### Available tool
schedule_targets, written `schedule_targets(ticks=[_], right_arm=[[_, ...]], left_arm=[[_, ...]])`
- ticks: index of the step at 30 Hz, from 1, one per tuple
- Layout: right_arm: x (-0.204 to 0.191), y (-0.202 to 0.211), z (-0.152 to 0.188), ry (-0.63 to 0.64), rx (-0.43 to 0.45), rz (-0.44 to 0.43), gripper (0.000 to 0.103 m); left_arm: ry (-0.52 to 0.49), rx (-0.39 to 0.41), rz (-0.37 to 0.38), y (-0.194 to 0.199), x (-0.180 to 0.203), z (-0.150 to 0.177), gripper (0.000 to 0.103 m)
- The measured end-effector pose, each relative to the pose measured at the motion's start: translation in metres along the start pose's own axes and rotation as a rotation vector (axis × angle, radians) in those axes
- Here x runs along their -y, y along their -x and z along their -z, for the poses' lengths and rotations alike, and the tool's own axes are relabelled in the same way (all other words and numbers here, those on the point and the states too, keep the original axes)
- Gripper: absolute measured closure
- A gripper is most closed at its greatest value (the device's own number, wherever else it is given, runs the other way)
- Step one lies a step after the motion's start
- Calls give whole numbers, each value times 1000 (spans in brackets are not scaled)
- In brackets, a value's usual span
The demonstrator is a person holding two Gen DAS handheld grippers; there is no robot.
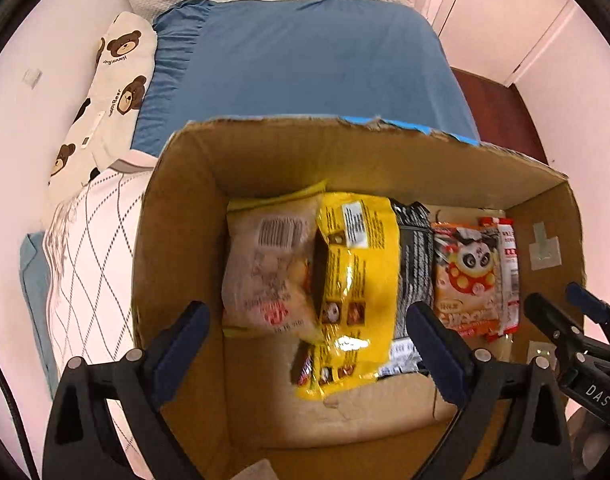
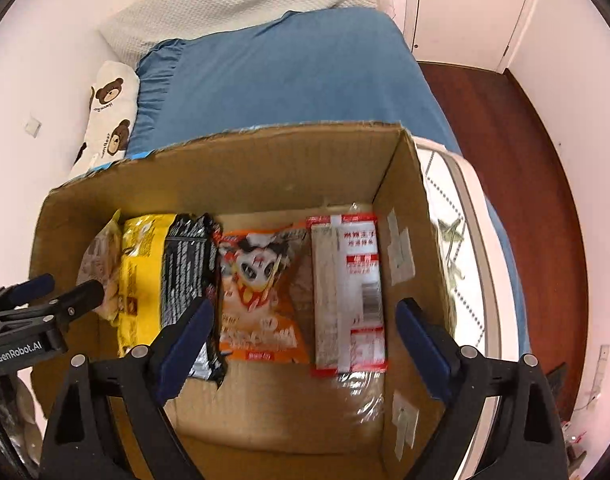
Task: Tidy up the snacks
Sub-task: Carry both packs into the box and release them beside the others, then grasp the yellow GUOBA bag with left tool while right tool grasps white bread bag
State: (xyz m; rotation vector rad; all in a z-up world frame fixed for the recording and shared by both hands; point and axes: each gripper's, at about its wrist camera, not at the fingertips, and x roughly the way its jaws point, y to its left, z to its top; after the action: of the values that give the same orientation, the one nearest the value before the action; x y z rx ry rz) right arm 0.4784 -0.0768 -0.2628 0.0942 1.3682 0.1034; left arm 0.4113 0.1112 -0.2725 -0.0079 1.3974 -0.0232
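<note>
An open cardboard box (image 1: pixel 305 152) (image 2: pixel 245 168) sits on a bed and holds several snack packs side by side. From left to right they are a beige bag (image 1: pixel 265 264) (image 2: pixel 97 256), a yellow bag (image 1: pixel 357 280) (image 2: pixel 141 264), a black bag (image 1: pixel 415 256) (image 2: pixel 185 264), an orange panda bag (image 1: pixel 469 276) (image 2: pixel 257 280) and a red-and-white pack (image 1: pixel 511 256) (image 2: pixel 353 280). My left gripper (image 1: pixel 307 312) (image 2: pixel 65 288) hangs open above the yellow bag, holding nothing. My right gripper (image 2: pixel 305 308) (image 1: pixel 565 312) is open over the panda bag and the red-and-white pack, touching neither.
The box rests on a blue bedsheet (image 1: pixel 305 60). A bear-print pillow (image 1: pixel 113 92) and a white diamond-pattern quilt (image 1: pixel 93 260) lie at its left. Dark wooden floor (image 2: pixel 525 160) and white doors (image 2: pixel 465 0) are to the right of the bed.
</note>
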Motion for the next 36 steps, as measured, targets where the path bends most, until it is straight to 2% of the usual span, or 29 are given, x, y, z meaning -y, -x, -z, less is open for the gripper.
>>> schedule_targets(ticks=[8, 15, 24, 30, 36], right_arm=[[-3, 21, 27, 23, 22, 4, 9], [-5, 58, 53, 49, 72, -5, 9], [-15, 114, 103, 111, 215, 35, 9], [-21, 155, 139, 134, 308, 30, 9], [-26, 191, 171, 145, 377, 11, 9]], left_arm=[[-1, 85, 10, 35, 5, 24, 3], [-12, 188, 19, 76, 8, 55, 3], [-30, 333, 19, 120, 11, 117, 3], [-36, 422, 28, 153, 15, 153, 3], [-33, 478, 42, 175, 17, 184, 3]])
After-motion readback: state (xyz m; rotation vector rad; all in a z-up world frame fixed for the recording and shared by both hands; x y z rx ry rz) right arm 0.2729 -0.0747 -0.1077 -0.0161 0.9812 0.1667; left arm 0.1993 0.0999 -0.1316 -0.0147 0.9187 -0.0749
